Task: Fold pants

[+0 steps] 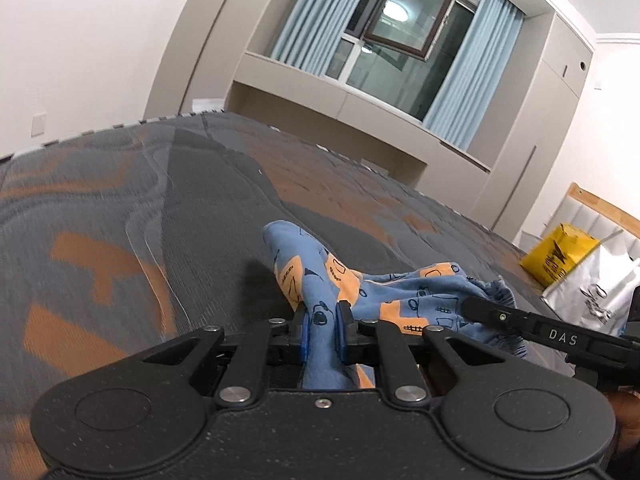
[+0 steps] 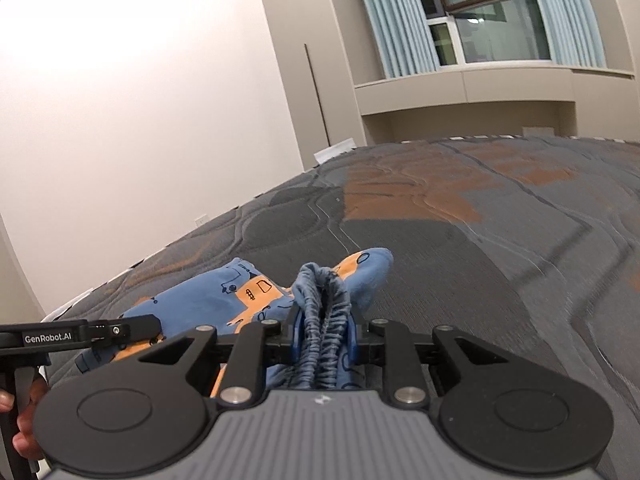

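Blue-and-orange pants bunched on grey quilted mattress. Left gripper clamped on a leg fold; right gripper clamped on ribbed waistband. Both tilt slightly downward, side by side.

A grey-and-orange quilted mattress is being shown under pale blue curtains and an open window; a yellow bag is being seen at its edge.

Both grippers are matte black, with round pivot discs, silver screws and blue finger pads. The left gripper has a speckled black body and "GenRobot.AI" lettering; the right gripper has a ribbed grey body and "DAS" lettering.
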Demonstrator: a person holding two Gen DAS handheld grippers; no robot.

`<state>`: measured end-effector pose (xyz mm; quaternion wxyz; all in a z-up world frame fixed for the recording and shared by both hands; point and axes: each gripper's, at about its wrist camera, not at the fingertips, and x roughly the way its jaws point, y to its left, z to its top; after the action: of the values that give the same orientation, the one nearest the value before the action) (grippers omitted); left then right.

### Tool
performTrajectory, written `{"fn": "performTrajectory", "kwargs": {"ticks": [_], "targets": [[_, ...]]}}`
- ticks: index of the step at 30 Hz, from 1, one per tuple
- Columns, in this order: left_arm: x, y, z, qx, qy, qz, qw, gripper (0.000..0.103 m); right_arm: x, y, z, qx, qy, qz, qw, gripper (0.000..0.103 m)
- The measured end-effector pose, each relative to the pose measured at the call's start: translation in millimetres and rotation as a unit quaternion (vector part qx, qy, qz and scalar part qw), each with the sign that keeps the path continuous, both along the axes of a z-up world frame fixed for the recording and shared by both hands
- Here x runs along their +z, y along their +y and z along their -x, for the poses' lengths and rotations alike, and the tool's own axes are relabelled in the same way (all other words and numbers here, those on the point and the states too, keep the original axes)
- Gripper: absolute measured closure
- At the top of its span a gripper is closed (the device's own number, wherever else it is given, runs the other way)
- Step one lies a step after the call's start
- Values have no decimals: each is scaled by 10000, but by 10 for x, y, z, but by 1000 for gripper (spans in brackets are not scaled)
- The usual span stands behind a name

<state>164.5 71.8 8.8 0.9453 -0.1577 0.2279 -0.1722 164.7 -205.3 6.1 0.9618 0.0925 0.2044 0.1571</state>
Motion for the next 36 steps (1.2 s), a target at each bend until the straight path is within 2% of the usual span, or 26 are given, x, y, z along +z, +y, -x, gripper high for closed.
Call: {"fn": "performTrajectory", "kwargs": {"ticks": [7, 17, 25, 31, 36], "targets": [[111, 186, -470, 170, -190, -112, 9996, 89, 119, 185, -565, 111, -166, -69, 9998, 80], [157, 346, -1066, 405, -134, -71, 9991, 89, 136, 327, -1242, 112, -261, -94, 9996, 80], [-106, 373, -1250, 437, 244, -6, 9987, 89, -142, 325, -1579, 146, 82, -146, 9998, 79], [-169, 338, -1262, 457, 249, -163, 9985, 89, -368, 246, -1691, 83, 394, -253, 9989, 79], [-186, 309, -1261, 488, 239, -275, 9981, 88, -422, 233, -1703, 69, 487, -278, 9984, 77]]}}
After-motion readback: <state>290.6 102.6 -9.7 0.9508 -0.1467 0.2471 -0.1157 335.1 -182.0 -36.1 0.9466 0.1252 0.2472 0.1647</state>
